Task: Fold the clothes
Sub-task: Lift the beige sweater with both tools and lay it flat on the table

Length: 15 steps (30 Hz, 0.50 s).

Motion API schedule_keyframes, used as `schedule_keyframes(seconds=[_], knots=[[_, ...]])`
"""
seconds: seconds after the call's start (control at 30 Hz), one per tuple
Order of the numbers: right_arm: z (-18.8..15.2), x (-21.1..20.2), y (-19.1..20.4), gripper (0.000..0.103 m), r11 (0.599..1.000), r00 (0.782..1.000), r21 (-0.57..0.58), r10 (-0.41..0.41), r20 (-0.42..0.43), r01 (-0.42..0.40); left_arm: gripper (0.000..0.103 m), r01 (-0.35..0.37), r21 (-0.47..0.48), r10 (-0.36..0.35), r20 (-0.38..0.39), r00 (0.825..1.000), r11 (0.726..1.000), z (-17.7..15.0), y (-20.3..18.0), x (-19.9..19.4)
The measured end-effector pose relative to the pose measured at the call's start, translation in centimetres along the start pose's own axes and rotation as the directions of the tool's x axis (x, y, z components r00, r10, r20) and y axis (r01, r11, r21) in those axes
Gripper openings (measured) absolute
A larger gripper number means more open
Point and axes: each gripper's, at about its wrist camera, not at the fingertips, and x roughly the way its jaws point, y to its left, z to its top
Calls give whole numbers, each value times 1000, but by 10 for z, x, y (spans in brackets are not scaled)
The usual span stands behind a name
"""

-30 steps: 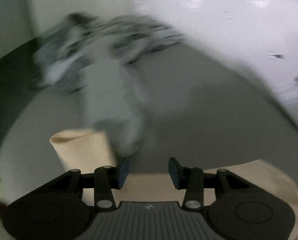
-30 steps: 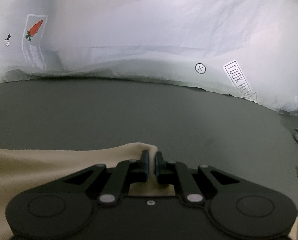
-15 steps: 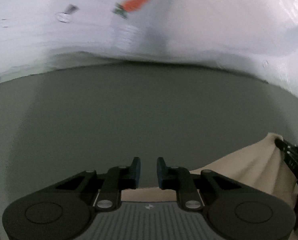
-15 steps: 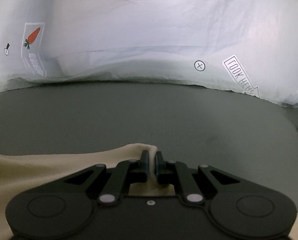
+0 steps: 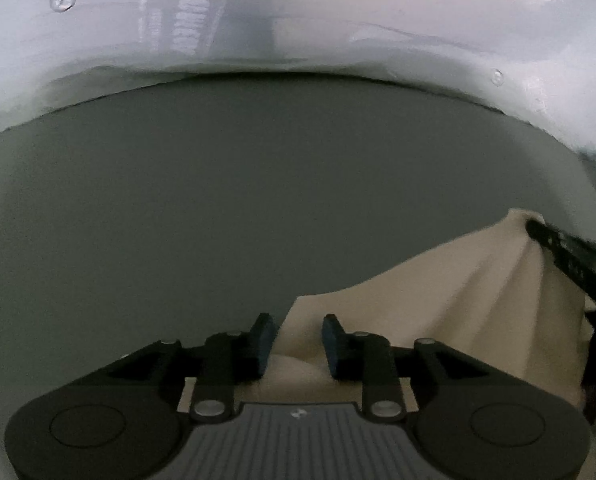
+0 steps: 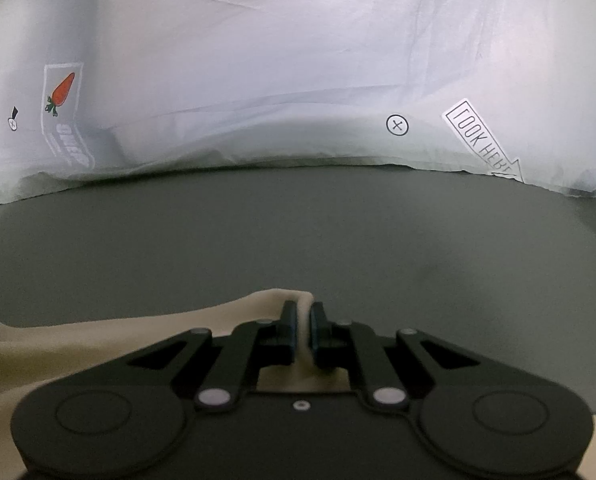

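I have the right gripper [image 6: 303, 326] clamped on a raised ridge of the cream garment [image 6: 98, 344], its two fingers pinched together with only a thin fold of cloth between them; I take that as an anchor, a hold on one point of the edge so the fabric can be lifted without sliding. From the left wrist view that pinch shows as a peak at the right, where the cloth tents up to the right gripper's dark finger [image 5: 566, 248] and falls away in creases. My left gripper [image 5: 296, 340] stands with its jaws apart, straddling a second, lower hump of the same edge, cloth between the blue pads [image 5: 263, 342] but not squeezed, placed, I judge, to take a matching hold alongside the right one. The garment lies low and near on the grey table [image 5: 258, 200], mostly under both tools, with the white printed sheet [image 6: 298, 60] hanging behind. How many folds it already carries I cannot tell.
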Motion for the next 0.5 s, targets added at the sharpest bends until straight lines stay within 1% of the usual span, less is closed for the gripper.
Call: schedule_keyframes(seconds=[0.07,0.13,0.17,0.23,0.27,0.33,0.37,0.4,0.47,0.5], knots=[[0,0,-1,9,1000,1000,5,4,1,-4,36,4,34,-3,-16,1000,999,2,-3,1],[0,1,-1,9,1000,1000,8,7,0,-7,34,-9,57,10,-21,1000,998,2,-6,1],[0,1,-1,9,1000,1000,10,8,0,-8,21,-21,73,23,-18,1000,997,2,-8,1],[6,0,1,8,1000,1000,-16,20,-8,-20,3,-47,103,49,-11,999,994,2,-11,-1],[10,0,3,7,999,1000,-30,26,-13,-26,2,-57,98,58,-13,998,994,3,-11,-1],[17,-1,5,6,997,999,-59,38,-23,-40,2,-114,74,115,-2,993,991,5,-8,-3],[21,-1,7,5,996,999,-73,44,-28,-46,2,-166,63,166,17,986,984,7,-5,-5],[24,-2,8,5,995,998,-87,50,-33,-53,2,-202,47,200,42,979,978,10,-1,-8],[31,-2,11,5,991,997,-116,62,-44,-67,2,-225,2,224,96,970,974,21,8,-19],[35,-3,12,5,989,996,-130,68,-49,-74,2,-245,-10,244,120,962,970,27,11,-25]])
